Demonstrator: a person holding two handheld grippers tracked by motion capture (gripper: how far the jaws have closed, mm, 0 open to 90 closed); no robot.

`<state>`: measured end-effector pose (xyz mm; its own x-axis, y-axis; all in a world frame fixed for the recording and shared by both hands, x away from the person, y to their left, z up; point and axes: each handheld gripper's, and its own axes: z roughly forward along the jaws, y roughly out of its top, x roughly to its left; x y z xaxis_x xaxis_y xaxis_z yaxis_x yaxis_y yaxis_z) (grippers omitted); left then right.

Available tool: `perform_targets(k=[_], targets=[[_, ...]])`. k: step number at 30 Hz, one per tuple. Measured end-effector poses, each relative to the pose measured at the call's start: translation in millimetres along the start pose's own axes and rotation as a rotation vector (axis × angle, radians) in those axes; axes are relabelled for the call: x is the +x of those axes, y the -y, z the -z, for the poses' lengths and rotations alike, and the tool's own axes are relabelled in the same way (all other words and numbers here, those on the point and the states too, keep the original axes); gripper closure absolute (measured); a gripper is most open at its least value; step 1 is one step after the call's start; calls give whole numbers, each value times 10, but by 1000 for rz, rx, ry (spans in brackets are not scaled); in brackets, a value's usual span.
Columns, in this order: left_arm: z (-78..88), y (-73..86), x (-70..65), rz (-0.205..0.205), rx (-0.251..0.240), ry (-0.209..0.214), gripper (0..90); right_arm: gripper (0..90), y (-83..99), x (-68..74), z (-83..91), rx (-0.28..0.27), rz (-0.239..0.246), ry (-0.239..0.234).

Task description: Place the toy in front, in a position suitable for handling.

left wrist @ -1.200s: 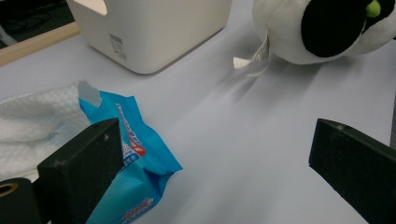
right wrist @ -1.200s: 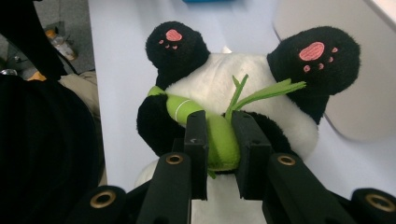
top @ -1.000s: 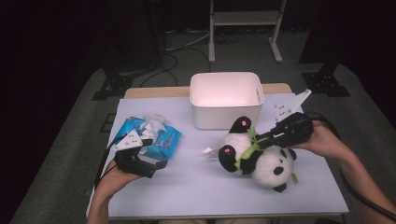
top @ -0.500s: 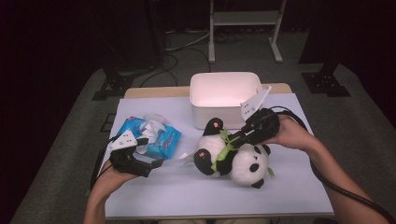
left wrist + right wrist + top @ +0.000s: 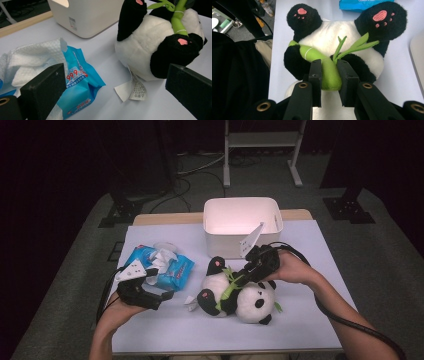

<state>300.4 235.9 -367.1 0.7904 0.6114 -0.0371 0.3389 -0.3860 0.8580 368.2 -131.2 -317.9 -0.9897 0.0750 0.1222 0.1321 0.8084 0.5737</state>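
Worktop [image 5: 300,330]: the toy panda [image 5: 235,292] has travelled across it since a second ago, from the right side toward the middle, and now lies on its back just in front of the white bin [image 5: 242,222]. The right gripper [image 5: 245,272] came with it. Reads as a drag or carry by the green bamboo stalk [image 5: 325,72], with the panda now about put down beside the bin rather than in it.

Right fingers [image 5: 315,75]: narrow, one on either side of the stalk and touching it, though they have just been opening a little — a release looks close.

Left gripper [image 5: 160,297]: fingers [image 5: 43,92] wide, nothing between them, parked at the near edge of the blue wipes pack [image 5: 162,265]; unchanged from before.

View differences: the right gripper view gives the pinch on the stalk and the pink paw pads beyond the fingertips. The left gripper view gives the panda's sewn label [image 5: 132,88] lying flat on the worktop between its fingers, and a wipe pulled up from the pack.
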Motion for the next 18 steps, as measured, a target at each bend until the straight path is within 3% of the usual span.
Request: perform_targets(k=[10,18], targets=[[3,2,1,4,-5,0,25,588,-5,-18,111,-13,-21,26],[0,23,22,6,1,-3,25,545,-94,-49,240,-48,-31,53]])
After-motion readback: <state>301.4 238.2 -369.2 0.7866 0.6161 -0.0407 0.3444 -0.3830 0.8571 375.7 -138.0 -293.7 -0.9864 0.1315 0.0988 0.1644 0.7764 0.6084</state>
